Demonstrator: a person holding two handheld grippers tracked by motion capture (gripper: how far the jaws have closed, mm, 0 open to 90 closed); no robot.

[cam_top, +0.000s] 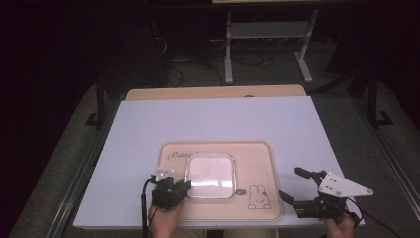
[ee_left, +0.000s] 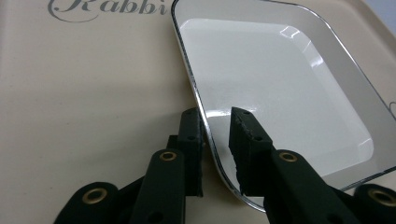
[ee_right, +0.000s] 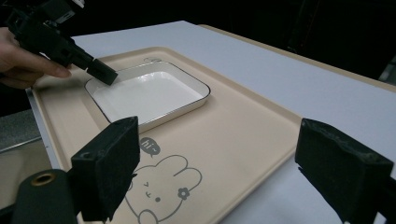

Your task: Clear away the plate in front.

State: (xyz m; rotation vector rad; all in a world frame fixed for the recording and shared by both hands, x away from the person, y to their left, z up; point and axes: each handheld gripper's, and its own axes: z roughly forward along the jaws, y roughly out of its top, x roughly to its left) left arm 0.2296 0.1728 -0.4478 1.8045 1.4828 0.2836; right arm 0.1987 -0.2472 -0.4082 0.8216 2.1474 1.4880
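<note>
Your left gripper [cam_top: 171, 191]: black body, small grey plate on top, a black cable trailing from its side nearest the tray's [cam_top: 257, 153] outer edge; brass-ringed holes in the jaw arms. Your right gripper [cam_top: 297, 186], off the tray's other end: black, with a grey three-cornered plate dotted with screws and blocky foam-like pads [ee_right: 343, 170].

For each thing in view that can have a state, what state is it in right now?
white dish: empty, upright, lying flat on the tray.
tray: flat on the table, carrying the white dish.
left gripper: jaws straddle the white dish's rim, one outside, one inside, a narrow gap remaining; not yet clamped.
right gripper: open wide, holding nothing, beside the tray's right edge.
</note>
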